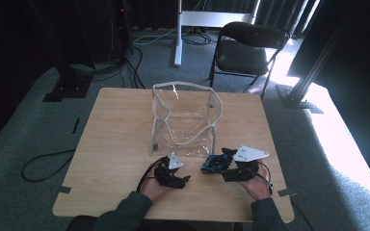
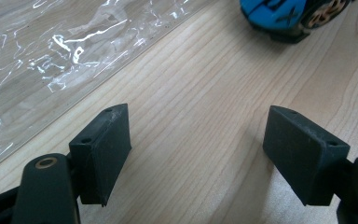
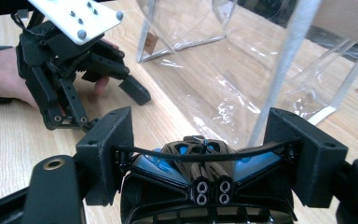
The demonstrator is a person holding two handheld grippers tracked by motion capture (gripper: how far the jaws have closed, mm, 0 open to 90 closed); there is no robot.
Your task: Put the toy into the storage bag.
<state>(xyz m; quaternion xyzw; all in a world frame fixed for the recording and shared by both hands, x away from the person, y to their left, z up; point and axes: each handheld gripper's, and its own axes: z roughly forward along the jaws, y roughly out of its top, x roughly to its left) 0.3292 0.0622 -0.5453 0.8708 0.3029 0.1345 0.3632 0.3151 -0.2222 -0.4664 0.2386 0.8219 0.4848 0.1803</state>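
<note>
From the high view, the clear bag (image 1: 185,118) stands open and empty on the bench (image 1: 115,144); the blue toy car (image 1: 213,162) sits in the right claw (image 1: 220,162) just in front of it, so the loading seems yet to come.

The left gripper view has the left claw (image 2: 198,149) spread wide over bare wood, gripping nothing.

In the right gripper view, the pads clamp the car's rear beside the bag's near wall.

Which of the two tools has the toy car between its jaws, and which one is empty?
The right tool has the blue toy car between its jaws. The left tool is open over bare table, with nothing between its jaws.
</note>
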